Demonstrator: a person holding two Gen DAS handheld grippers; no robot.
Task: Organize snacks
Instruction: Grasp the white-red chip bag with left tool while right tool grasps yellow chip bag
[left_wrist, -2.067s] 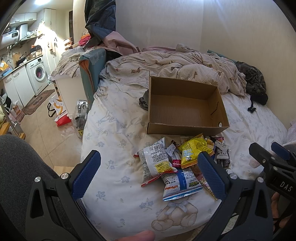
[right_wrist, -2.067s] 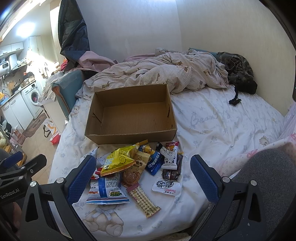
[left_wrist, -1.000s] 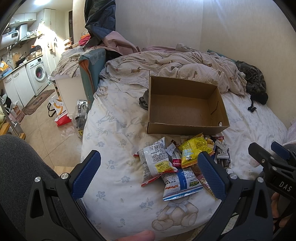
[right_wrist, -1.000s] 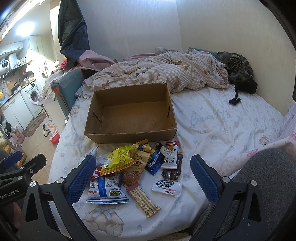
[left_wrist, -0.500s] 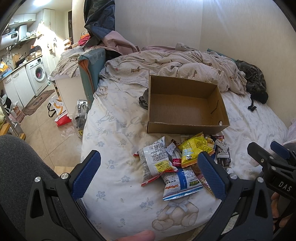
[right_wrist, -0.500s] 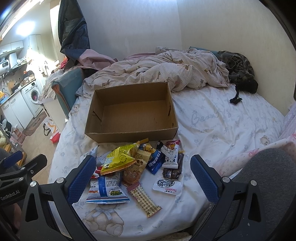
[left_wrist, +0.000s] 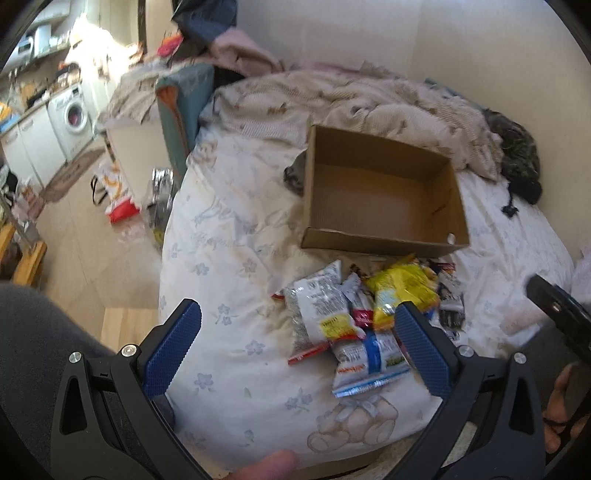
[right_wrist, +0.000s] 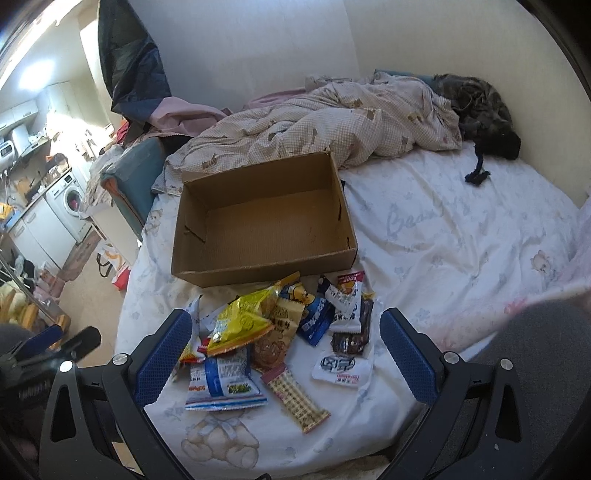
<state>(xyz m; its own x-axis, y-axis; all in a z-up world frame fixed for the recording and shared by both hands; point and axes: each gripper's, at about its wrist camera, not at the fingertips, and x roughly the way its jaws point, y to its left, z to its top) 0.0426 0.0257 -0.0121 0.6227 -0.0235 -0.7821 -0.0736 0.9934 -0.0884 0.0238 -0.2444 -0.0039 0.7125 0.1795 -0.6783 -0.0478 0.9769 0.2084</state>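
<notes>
Both wrist cameras have dipped a little toward the bed (right_wrist: 461, 236), nothing else shifted. On it the cardboard box (right_wrist: 266, 221) sits empty; every snack lies in the pile (right_wrist: 280, 325) just before it, so sorting is not begun. Left gripper (left_wrist: 295, 347) and right gripper (right_wrist: 284, 354) hover wide apart, holding nothing. Sheet script reads "Bear"; packet print is too blurred
</notes>
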